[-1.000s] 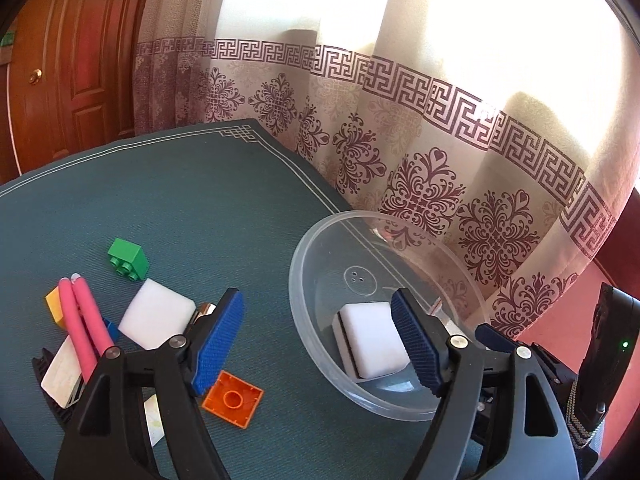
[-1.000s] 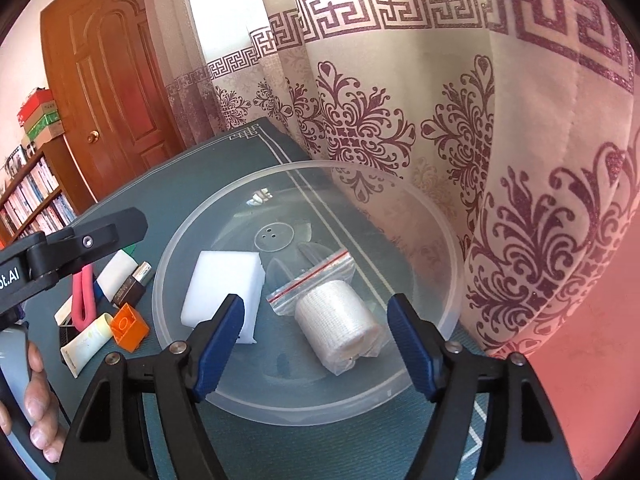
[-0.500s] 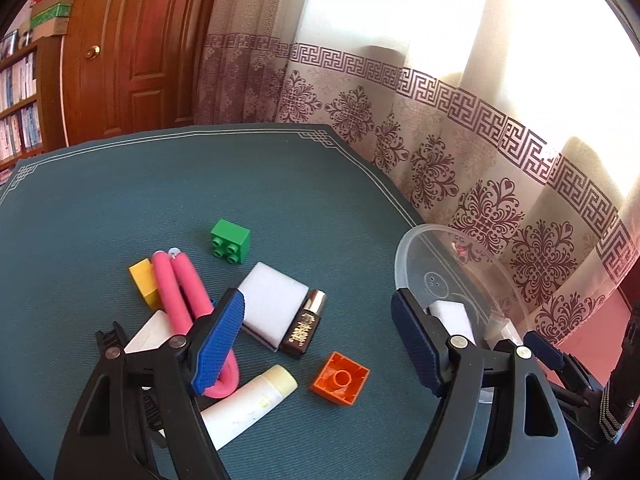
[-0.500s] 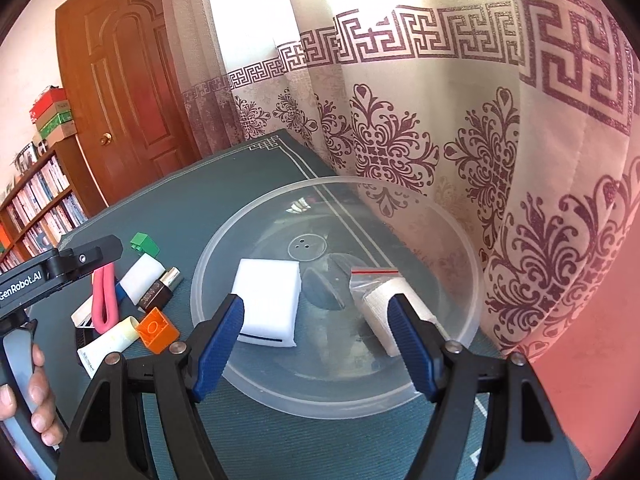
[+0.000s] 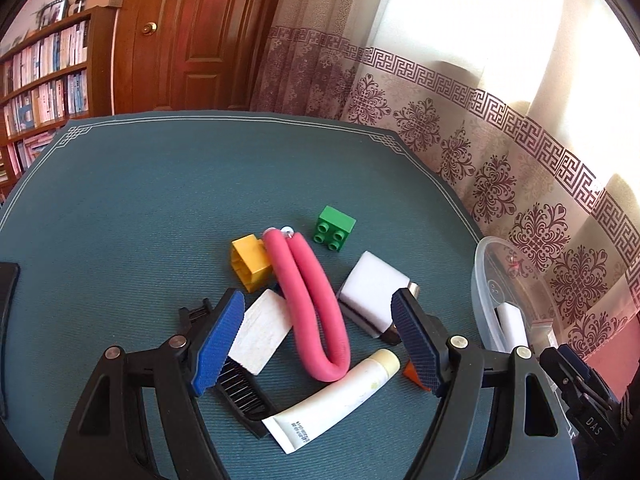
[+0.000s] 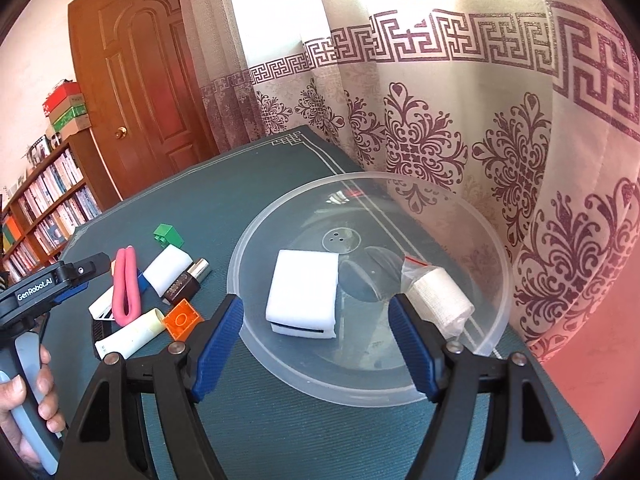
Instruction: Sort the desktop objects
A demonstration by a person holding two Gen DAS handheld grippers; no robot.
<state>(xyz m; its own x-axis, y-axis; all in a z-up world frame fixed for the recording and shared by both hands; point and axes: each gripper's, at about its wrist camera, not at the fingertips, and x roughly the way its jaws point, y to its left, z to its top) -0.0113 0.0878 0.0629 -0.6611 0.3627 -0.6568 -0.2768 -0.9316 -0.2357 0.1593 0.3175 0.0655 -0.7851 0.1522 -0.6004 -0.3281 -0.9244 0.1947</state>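
Note:
My left gripper stands open over a heap on the teal table: a bent pink foam roller, a white tube, a white block, a black comb, a white sponge, a yellow brick, a green brick and an orange brick. None of them touches its pads. My right gripper hangs open before the clear plastic bowl, which holds a white sponge and a bagged white roll.
A patterned curtain hangs just behind the bowl at the table's right edge. A wooden door and bookshelves stand beyond the far side. A small dark bottle lies beside the sponge in the heap. A hand grips the left handle.
My left gripper has swung left, away from the bowl, and now hovers over the heap of objects. The right gripper has drawn back a little from the bowl, still open.

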